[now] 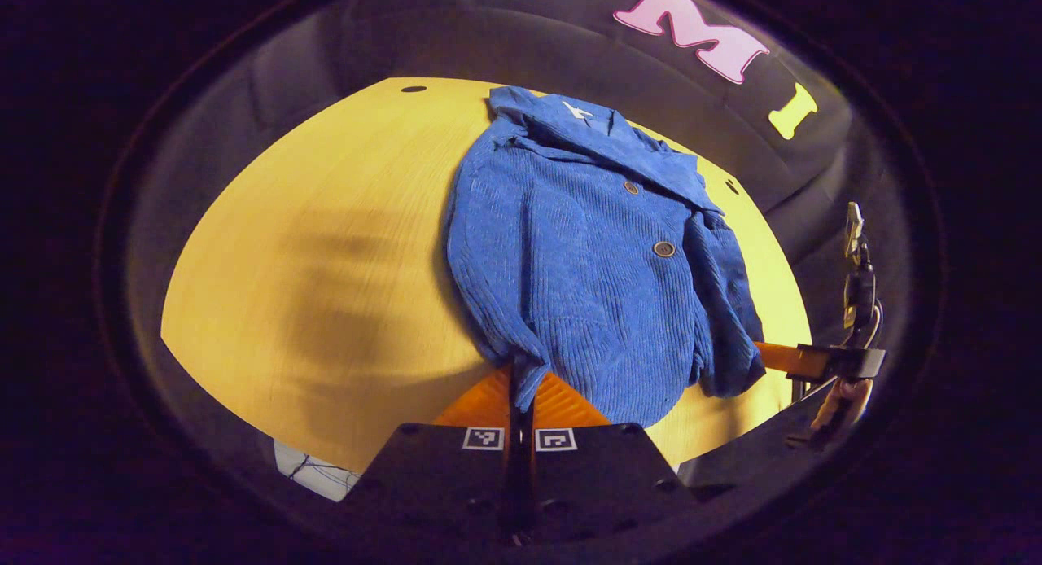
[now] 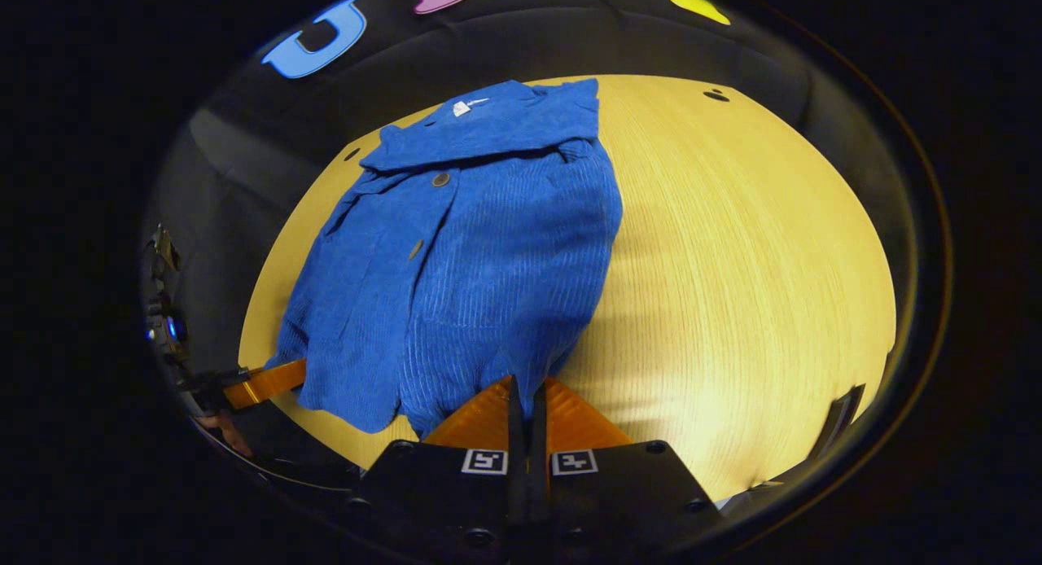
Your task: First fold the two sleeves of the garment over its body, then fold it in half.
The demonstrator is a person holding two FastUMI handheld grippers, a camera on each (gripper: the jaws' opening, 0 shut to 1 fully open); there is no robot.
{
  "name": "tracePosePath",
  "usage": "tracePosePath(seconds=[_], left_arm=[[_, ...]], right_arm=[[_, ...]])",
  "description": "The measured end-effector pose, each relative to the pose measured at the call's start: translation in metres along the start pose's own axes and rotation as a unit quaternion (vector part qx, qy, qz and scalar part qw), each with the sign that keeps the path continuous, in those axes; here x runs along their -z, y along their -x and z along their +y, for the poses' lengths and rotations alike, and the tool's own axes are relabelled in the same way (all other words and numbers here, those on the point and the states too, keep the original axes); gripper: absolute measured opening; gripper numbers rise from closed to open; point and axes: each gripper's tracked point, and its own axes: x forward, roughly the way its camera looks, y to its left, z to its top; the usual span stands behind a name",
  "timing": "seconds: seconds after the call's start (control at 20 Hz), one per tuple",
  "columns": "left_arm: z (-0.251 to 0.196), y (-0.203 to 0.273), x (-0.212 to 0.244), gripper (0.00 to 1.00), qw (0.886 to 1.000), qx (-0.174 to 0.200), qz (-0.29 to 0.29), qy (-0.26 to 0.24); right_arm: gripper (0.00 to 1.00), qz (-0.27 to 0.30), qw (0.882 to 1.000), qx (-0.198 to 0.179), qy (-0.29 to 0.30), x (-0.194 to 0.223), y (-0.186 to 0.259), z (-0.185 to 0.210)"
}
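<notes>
Left gripper view: both grippers' jaws pinch blue garment [image 1: 586, 256] hem on wooden table [image 1: 326, 247]

The left tongs [image 1: 521, 386] close on the hem of the blue corduroy button-front jacket [image 1: 586, 256], and the cloth drapes over their fingertips, so the tips are hidden. Same on the right tongs [image 2: 525, 390]: fabric covers their tips. Off at the rim of the left gripper view, the right tongs run under the jacket's folded sleeve, grip point unseen. The round pale wooden desk [image 1: 326, 288] shows a smeared, blurry shadow. Its near edge is cut off by the tongs' housing.
</notes>
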Motion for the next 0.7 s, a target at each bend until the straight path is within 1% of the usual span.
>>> tracePosePath(seconds=[0.1, 0.3, 0.45, 0.6, 0.7], left_arm=[[-0.011, 0.013, -0.015, 0.0, 1.0, 0.012, -0.015, 0.004], [-0.021, 0.038, -0.059, 0.0, 0.998, 0.022, -0.051, -0.004], [-0.025, 0.046, -0.11, 0.0, 0.996, 0.02, -0.08, -0.023], [-0.031, 0.049, -0.172, 0.0, 0.992, 0.026, -0.118, -0.042], [-0.034, 0.045, -0.221, 0.0, 0.988, 0.017, -0.143, -0.061]], right_arm=[[0.05, -0.013, 1.0, -0.006, 0.011, -0.017, 0.008, 0.009], [0.05, -0.058, 0.998, -0.021, 0.007, -0.076, 0.023, 0.019], [0.05, -0.083, 0.996, -0.029, 0.003, -0.125, 0.026, 0.019], [0.05, -0.128, 0.991, -0.037, 0.0, -0.192, 0.031, 0.019], [0.05, -0.158, 0.986, -0.043, 0.007, -0.239, 0.029, 0.021]])
